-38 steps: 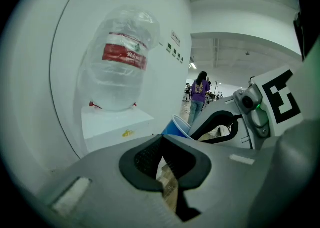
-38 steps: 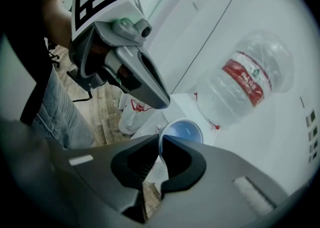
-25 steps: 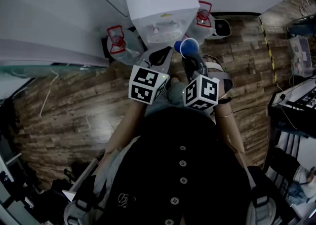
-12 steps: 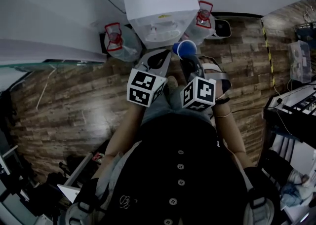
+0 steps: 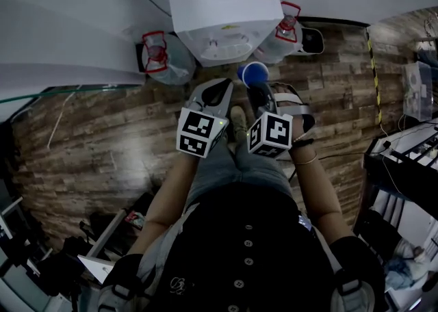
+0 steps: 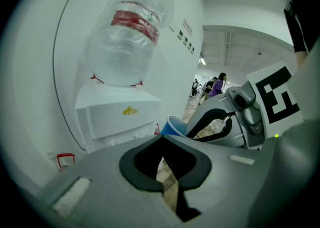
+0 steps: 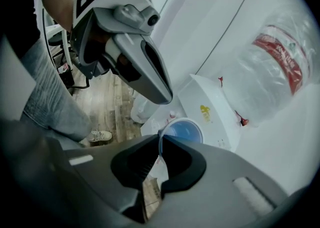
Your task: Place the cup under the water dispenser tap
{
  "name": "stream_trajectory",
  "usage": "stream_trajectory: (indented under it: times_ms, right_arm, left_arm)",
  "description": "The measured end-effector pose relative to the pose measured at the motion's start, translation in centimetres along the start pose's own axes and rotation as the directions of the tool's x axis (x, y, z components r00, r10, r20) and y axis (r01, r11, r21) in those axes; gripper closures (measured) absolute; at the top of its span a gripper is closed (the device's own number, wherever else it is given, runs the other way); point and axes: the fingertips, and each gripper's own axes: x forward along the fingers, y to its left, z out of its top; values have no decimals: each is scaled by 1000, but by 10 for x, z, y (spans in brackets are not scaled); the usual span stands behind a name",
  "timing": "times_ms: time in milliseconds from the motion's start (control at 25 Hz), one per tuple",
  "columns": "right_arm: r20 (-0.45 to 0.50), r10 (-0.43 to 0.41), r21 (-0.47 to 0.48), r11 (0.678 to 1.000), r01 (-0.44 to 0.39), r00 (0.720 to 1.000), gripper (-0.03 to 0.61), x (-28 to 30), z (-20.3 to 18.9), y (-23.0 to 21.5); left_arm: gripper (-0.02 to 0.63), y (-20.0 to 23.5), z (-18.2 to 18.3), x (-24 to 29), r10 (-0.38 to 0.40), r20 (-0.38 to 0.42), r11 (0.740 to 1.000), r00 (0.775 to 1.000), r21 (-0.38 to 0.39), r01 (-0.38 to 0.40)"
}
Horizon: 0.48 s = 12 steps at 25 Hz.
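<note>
In front of the white water dispenser (image 5: 220,16), the right gripper (image 7: 160,141) has its grey jaws pinched on the thin rim of a blue paper cup (image 7: 183,132), one jaw inside the rim and one outside. The cup hangs open side up, just off the dispenser's front right corner and not under the taps. In the head view it seems to stand clear of the dispenser's casing, though the dim, steep angle makes that hard to confirm.

The left gripper (image 6: 162,140) is level with the right one, just beside it and facing the dispenser's front. Its jaw tips meet with nothing between them, and only floor shows through the gap behind the tips.

On top of the dispenser sits a large clear plastic water bottle with a red label (image 6: 126,37), turned neck down. Two more clear bottles with red handles lie against the dispenser's base, one to its left (image 5: 160,57) and one to its right (image 5: 283,29). A brown wood-plank floor (image 5: 96,136) spreads out from the dispenser, and a curved white wall (image 6: 45,47) rises behind it.
</note>
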Motion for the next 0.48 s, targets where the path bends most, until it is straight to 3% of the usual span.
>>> stream_trajectory:
  times_ms: [480]
  right_arm:
    - [-38, 21, 21, 1000, -20, 999, 554, 57, -28, 8]
  left_arm:
    - [614, 21, -34, 35, -32, 14, 999, 999, 30, 32]
